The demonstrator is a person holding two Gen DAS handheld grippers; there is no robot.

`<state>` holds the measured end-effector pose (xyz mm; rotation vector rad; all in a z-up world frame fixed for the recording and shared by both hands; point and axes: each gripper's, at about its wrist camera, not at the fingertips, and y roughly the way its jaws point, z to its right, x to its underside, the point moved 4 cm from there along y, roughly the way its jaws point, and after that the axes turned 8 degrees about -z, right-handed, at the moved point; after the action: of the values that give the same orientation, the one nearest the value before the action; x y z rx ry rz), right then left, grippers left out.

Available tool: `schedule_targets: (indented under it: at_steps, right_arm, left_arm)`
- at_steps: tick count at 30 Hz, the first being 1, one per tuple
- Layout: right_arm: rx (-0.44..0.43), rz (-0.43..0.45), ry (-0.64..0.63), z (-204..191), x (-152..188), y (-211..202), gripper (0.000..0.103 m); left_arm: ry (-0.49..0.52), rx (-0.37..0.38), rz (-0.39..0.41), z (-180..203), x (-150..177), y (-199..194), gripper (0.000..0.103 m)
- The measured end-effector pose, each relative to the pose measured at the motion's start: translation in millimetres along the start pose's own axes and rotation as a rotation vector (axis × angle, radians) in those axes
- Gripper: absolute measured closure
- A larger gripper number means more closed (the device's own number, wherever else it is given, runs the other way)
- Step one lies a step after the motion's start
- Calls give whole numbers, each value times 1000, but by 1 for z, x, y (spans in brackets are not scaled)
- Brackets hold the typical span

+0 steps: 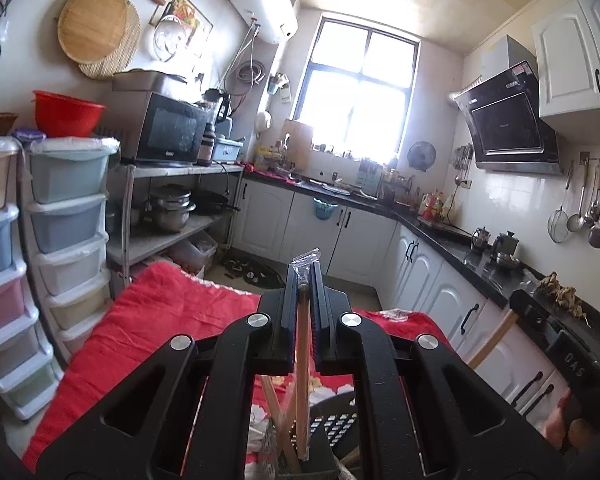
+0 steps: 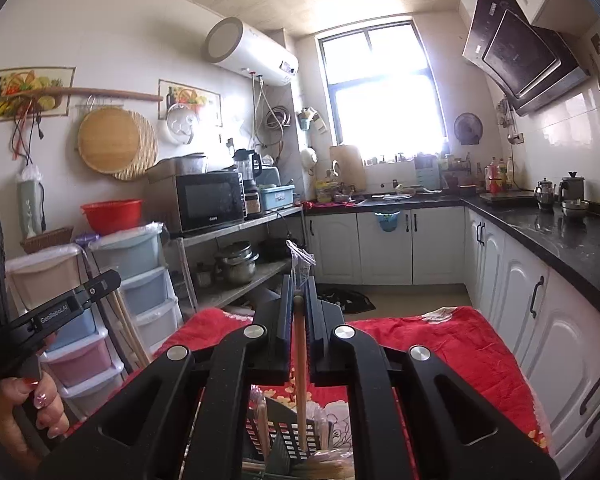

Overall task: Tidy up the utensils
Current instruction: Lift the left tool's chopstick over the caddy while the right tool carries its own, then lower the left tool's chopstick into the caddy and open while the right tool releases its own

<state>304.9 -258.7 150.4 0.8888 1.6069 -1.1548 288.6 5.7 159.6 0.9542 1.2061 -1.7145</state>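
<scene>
While both claws were clenched on wrapped chopsticks, the job looked like lowering them into the black slotted holder (image 2: 296, 440) right below. The left claw (image 1: 309, 280) gripped a wooden chopstick (image 1: 302, 360) in a clear sleeve, its lower end down among other sticks in the holder. The right claw (image 2: 299, 292) pinched its own chopstick (image 2: 300, 368) the same way, hanging straight down. My guess: keep each one vertical, ease it into a free slot, and only let go once the tip's seated. The red cloth (image 2: 440, 344) lay just beyond both claws.

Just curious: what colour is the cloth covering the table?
Bright red cloth, with some flower print near the basket; the right wrist view shows it best.
</scene>
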Motion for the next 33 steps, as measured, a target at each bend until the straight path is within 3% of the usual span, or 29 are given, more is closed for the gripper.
schedule_targets:
  at_steps: [18,20,29,33]
  right_arm:
    - [-9,-174,12,-13,52,39,93]
    - [-1,-194,15,-12,55,39,82]
    - [-1,-202,16,-9,53,19,70]
    - [5,-190,2,-10,50,4,62]
  left_arm:
    - [-5,28,-125,-7,49,27,100]
    - [-8,32,-143,-8,52,27,94]
    - [-18,33,-180,-13,56,16,63]
    - [-30,37,-182,-15,53,3,41]
